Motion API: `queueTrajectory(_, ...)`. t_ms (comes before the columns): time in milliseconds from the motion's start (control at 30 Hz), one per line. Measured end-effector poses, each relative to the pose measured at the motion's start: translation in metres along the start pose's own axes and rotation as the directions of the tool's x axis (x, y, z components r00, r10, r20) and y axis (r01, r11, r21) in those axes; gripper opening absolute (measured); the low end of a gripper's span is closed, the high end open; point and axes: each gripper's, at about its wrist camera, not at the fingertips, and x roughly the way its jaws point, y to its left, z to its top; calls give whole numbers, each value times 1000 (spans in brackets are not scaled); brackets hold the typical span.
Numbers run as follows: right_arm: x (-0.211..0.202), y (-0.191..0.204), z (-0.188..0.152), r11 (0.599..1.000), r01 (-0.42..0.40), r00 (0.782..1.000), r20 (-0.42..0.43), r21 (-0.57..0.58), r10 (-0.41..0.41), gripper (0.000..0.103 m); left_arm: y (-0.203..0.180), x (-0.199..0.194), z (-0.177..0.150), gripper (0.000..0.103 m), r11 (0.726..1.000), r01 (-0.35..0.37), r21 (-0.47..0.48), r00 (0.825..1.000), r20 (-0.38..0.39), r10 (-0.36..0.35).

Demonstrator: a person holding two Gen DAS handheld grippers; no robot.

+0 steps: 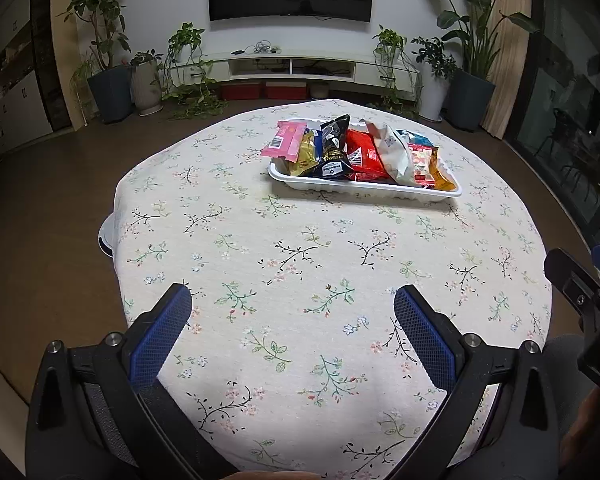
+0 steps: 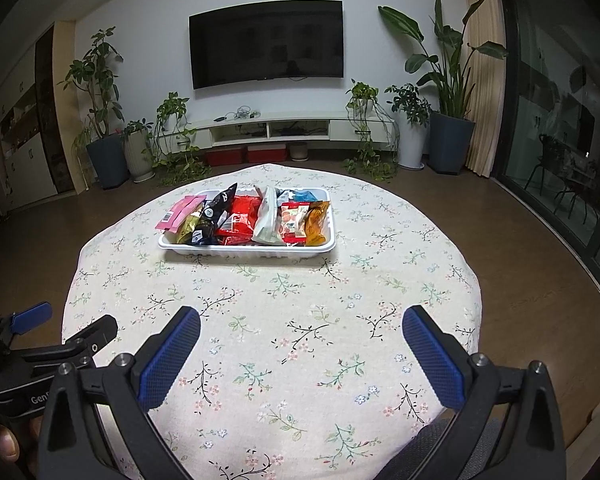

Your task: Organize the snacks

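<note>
Your left hand-held gripper and right hand-held gripper both gape wide, holding nothing, over the counter. The white tray of snack packets sits well ahead of both.

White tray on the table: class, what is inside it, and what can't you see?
The white tray holds snack packets: pink, black, red, white and orange. The pile hides the tray's floor and anything underneath.
</note>
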Motion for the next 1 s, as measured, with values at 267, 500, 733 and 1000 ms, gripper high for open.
queueTrajectory(267,1,0,0,1000,1,1000,0,0,-1,103,1,-1,0,103,1000,2,-2,1000,1,-2)
queueTrajectory(500,0,0,0,1000,1,1000,-1,-1,-1,103,1,-1,0,103,1000,4,-2,1000,3,-4)
queueTrajectory(733,0,0,-2,1000,0,1000,-4,-1,0,103,1,-1,-1,103,1000,4,-2,1000,3,-4)
queueTrajectory(1000,1,1,-4,1000,1,1000,-8,-2,-1,103,0,-2,-1,103,1000,5,-1,1000,3,-5)
